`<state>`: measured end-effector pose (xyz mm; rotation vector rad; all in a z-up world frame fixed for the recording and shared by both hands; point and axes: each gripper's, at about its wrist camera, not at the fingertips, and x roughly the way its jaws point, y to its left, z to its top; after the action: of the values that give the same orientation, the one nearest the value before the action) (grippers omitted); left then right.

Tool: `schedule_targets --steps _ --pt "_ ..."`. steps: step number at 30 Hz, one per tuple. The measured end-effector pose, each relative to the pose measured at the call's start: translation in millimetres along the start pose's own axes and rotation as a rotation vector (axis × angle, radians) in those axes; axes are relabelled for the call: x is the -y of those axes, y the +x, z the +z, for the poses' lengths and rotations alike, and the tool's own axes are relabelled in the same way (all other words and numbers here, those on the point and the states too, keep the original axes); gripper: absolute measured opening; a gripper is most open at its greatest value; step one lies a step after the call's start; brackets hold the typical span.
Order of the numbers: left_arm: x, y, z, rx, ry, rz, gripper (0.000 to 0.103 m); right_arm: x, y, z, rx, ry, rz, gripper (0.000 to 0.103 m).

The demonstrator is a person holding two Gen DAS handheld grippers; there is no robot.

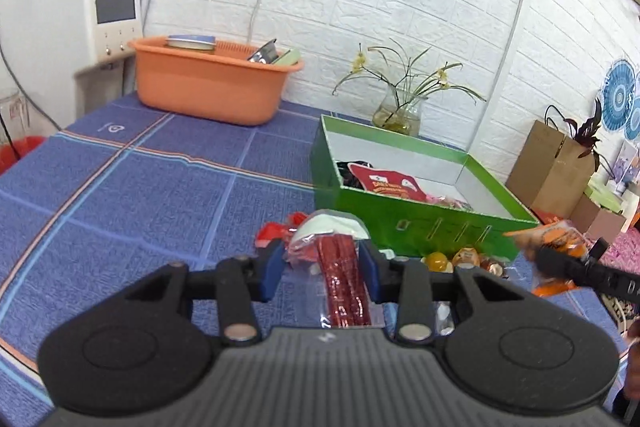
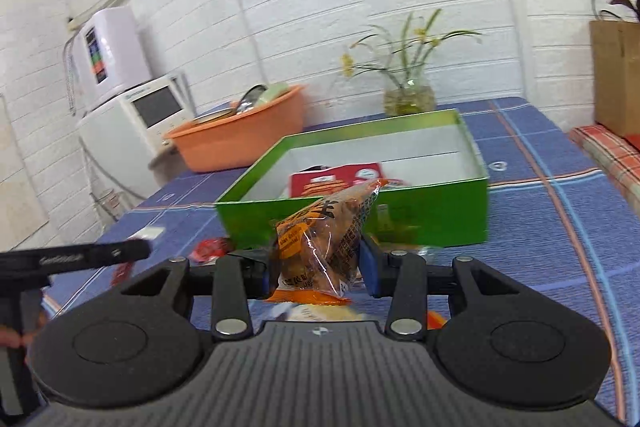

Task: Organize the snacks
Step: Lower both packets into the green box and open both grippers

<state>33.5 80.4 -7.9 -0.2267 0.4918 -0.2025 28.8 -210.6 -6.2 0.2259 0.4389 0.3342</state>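
Observation:
My left gripper (image 1: 324, 259) is shut on a clear packet of red spicy strips (image 1: 343, 279), lifted above the blue cloth. Ahead of it to the right stands the open green box (image 1: 400, 217) holding a red snack bag (image 1: 390, 183) and other packets. My right gripper (image 2: 318, 263) is shut on an orange-and-clear snack bag (image 2: 324, 243), raised just before the green box (image 2: 440, 211). That right gripper with its orange bag (image 1: 560, 243) shows at the right edge of the left wrist view. Small wrapped snacks (image 1: 460, 261) lie at the box's near wall.
An orange basin (image 1: 208, 83) with dishes stands at the back left beside a white appliance (image 1: 68, 23). A glass vase of flowers (image 1: 400, 107) is behind the box. A brown paper bag (image 1: 552, 167) stands at the right. A red wrapper (image 2: 210, 249) lies on the cloth.

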Motion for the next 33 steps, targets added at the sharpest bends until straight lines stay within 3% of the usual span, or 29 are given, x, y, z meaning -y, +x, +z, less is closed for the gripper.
schedule_targets --steps 6,13,23,30,33 --pt "14.3 0.0 1.6 0.013 0.065 -0.01 0.038 -15.7 -0.5 -4.6 -0.007 -0.032 -0.009 0.07" --pt "34.4 2.5 20.3 0.077 0.136 -0.006 0.038 -24.7 -7.3 7.6 0.054 -0.076 -0.03 0.07" --pt "53.6 10.5 72.3 0.155 0.185 -0.037 0.038 -6.7 -14.2 67.0 0.176 -0.073 -0.048 0.07" --pt "78.9 52.4 101.8 0.219 0.193 -0.101 0.039 13.7 10.0 97.8 0.211 0.023 -0.017 0.07" --pt "89.5 79.3 102.7 0.189 0.182 -0.138 0.039 24.2 27.6 98.2 0.214 0.084 0.003 0.07"
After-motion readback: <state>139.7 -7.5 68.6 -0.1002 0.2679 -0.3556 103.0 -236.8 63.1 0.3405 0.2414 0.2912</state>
